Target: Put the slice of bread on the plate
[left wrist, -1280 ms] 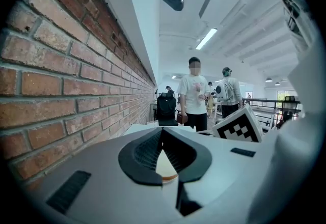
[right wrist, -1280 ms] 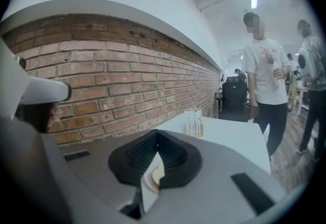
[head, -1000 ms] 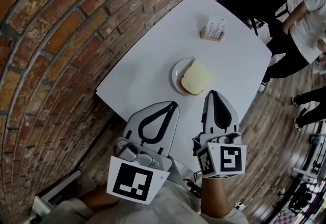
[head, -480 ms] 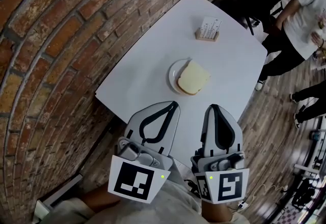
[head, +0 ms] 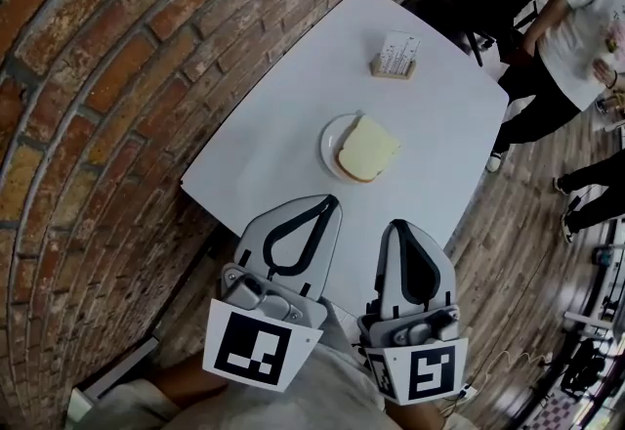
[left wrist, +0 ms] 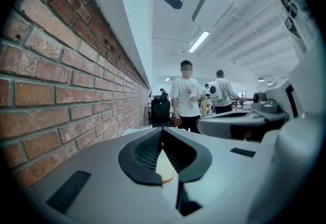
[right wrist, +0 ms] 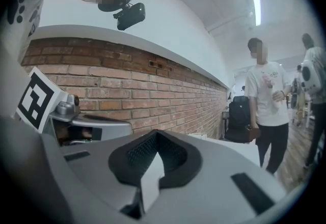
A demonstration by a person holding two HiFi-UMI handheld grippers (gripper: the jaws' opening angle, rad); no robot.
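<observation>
A pale slice of bread (head: 368,149) lies on a small white plate (head: 328,138) in the middle of the white table (head: 283,115). Both grippers hover over the table's near edge, short of the plate and apart from it. My left gripper (head: 327,200) is shut with nothing in it; its tips meet in the left gripper view (left wrist: 161,130). To its right, my right gripper (head: 396,223) is also shut and empty, its tips together in the right gripper view (right wrist: 156,134). The bread sits slightly over the plate's right rim.
A card holder (head: 395,57) stands at the table's far end. A brick wall (head: 117,76) runs along the table's left side. People (head: 576,27) stand on the wooden floor beyond the table's right side, and a black chair (left wrist: 161,108) is at the far end.
My right gripper has drawn back from the plate toward my body, still shut. The left gripper has stayed where it was. The bread and plate have not moved on the table.
</observation>
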